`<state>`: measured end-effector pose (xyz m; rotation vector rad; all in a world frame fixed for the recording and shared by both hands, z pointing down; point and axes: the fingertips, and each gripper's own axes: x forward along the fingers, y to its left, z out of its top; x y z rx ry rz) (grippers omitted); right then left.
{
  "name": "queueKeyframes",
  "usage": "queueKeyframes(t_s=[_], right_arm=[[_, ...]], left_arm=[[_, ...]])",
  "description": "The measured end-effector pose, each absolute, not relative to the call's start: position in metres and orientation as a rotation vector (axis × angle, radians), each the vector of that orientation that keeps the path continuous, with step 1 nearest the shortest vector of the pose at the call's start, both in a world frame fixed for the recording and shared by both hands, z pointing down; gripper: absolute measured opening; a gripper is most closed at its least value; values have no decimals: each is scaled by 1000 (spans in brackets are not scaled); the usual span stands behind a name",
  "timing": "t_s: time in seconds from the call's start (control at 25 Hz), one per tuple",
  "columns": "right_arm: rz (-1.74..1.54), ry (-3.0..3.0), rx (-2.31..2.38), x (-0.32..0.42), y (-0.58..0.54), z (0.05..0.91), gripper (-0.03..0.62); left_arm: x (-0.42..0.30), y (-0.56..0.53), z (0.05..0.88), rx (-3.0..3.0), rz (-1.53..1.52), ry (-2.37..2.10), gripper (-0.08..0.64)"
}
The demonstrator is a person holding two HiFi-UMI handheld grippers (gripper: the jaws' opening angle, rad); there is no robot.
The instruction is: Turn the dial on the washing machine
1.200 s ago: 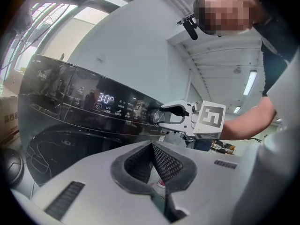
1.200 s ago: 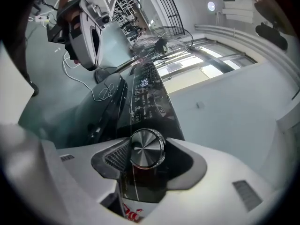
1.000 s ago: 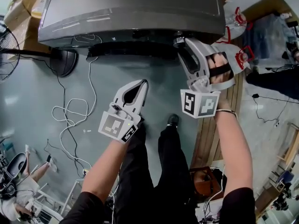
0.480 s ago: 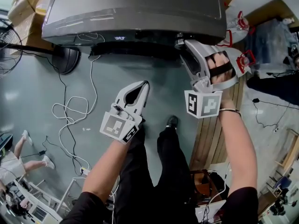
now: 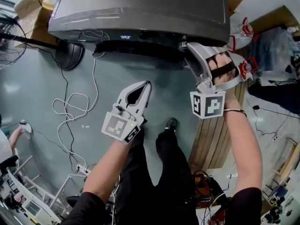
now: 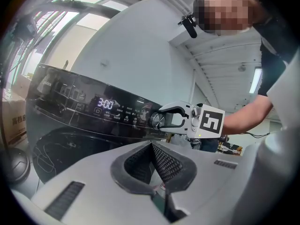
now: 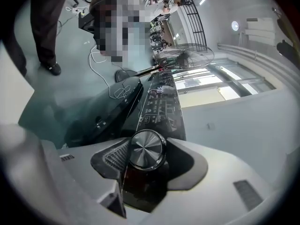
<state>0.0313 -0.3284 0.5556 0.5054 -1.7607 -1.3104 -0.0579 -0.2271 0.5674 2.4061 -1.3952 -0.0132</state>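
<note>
One round dial (image 7: 146, 148) with a brushed-metal face sits on the dark panel (image 7: 161, 108) of one washing machine (image 5: 140, 8). The right hand-held gripper (image 5: 186, 44) clamps it. The left hand-held gripper (image 5: 148, 83) is closed and empty.
</note>
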Motion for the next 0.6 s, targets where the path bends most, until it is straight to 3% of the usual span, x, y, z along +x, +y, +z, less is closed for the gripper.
queueKeyframes(t_s=[0.6], right_arm=[[-1349,-1753,415,31,-325,557,244]], left_arm=[[-47,-224,558,2408,-13,-1430,15]])
